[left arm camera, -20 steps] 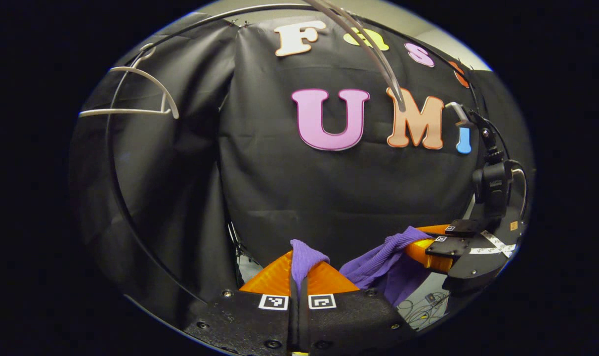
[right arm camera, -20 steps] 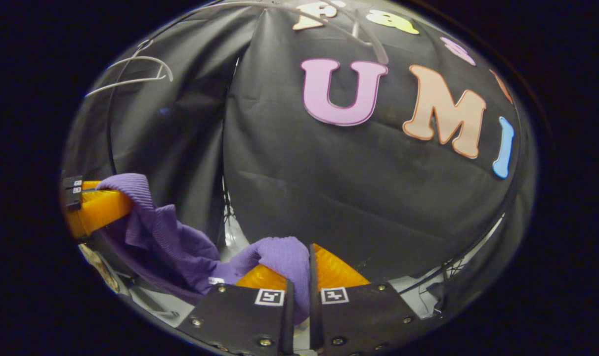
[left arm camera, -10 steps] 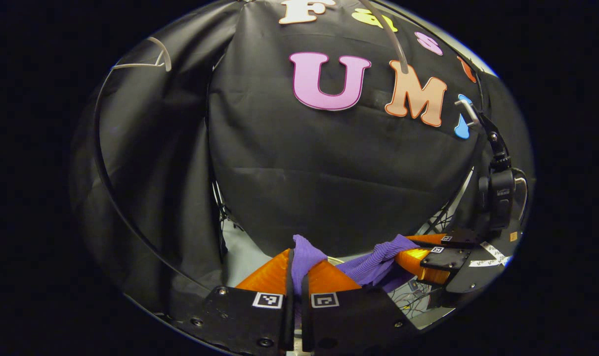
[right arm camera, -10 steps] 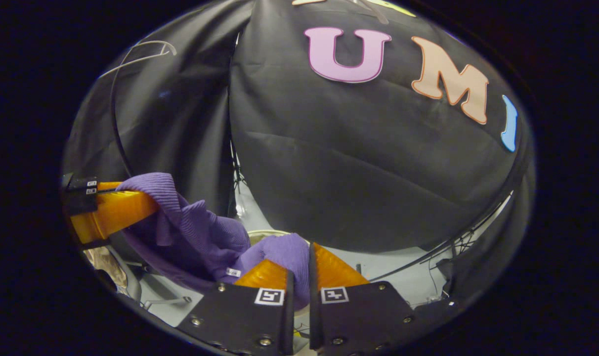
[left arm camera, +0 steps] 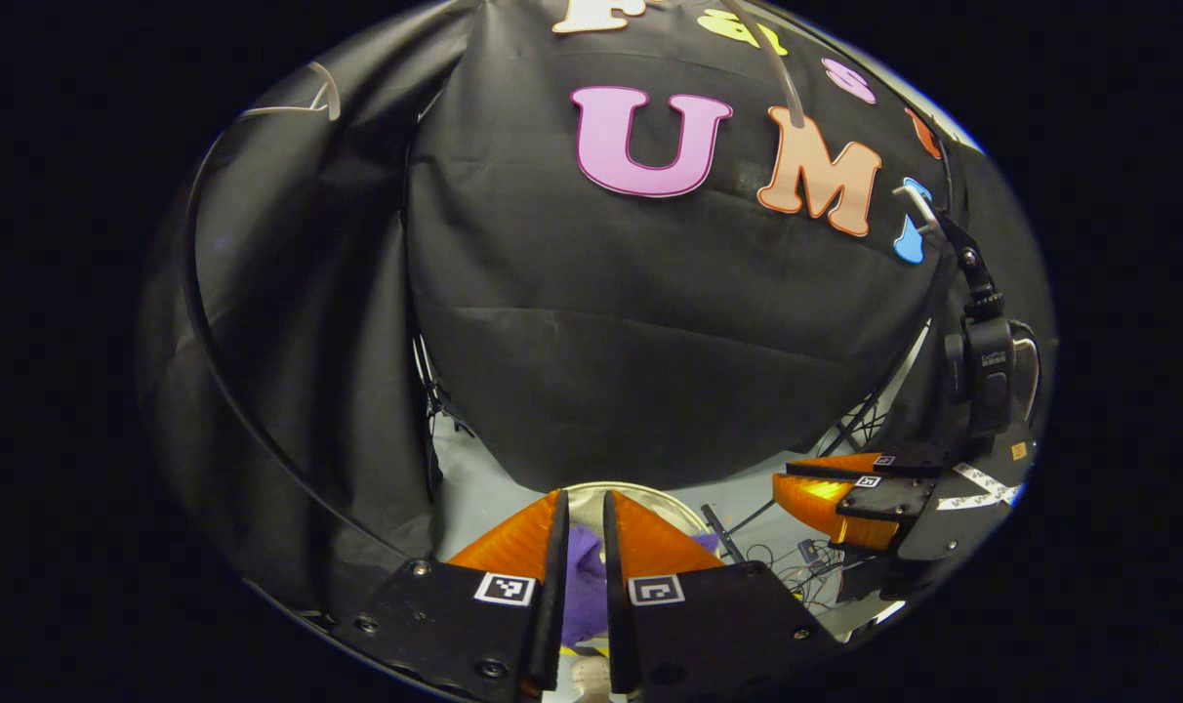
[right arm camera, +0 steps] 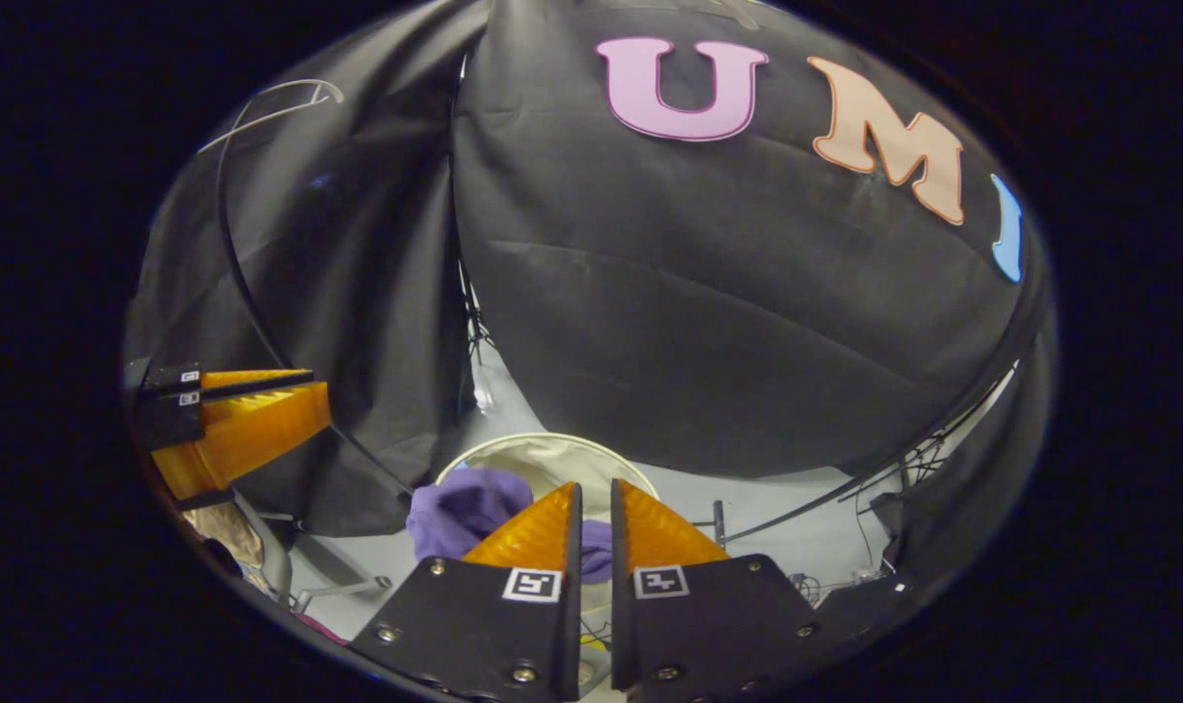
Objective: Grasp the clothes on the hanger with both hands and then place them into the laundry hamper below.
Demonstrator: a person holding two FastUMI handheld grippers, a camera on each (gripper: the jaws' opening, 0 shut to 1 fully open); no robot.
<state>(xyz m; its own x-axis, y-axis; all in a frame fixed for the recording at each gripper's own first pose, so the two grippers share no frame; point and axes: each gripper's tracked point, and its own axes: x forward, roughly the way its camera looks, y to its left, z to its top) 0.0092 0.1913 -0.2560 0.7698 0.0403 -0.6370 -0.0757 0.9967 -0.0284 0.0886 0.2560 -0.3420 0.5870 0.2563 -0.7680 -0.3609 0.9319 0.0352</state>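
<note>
1. Released: purple ribbed knit garment lying in the round cream fabric laundry hamper below, part of it draped over the near-left rim and bulging outward; also glimpsed through the slot of the left gripper, down in the hamper.
2. Left gripper's orange wedge-shaped fingers parted by a narrow slot, nothing pinched between them; cloth visible in the gap judged to be lying lower down, not held.
3. Right gripper likewise slightly apart, holding nothing; purple cloth touching or just behind its left finger, contact impossible to confirm.
4. Across the views: right gripper seen from the left one, left gripper seen from the right one, both bare of fabric, jaws looking barely parted.
5. Pale empty clothes hanger up high on the curved black rail, stripped of clothing.
6. Judged nearly finished: grasp, lift-off and drop done; left to do, at most, nudging the overhanging fold inside the rim and pulling back.
7. Edges: hamper rim just beneath both fingertips, soft and likely to tip or collapse if pressed; overhanging cloth a risk of sliding out onto the light floor.
8. Room: black cloth wall close ahead, thin rods and cables on the floor to the right of the hamper; open space upward and between the two grippers, so straight up judged the cleanest exit.
</note>
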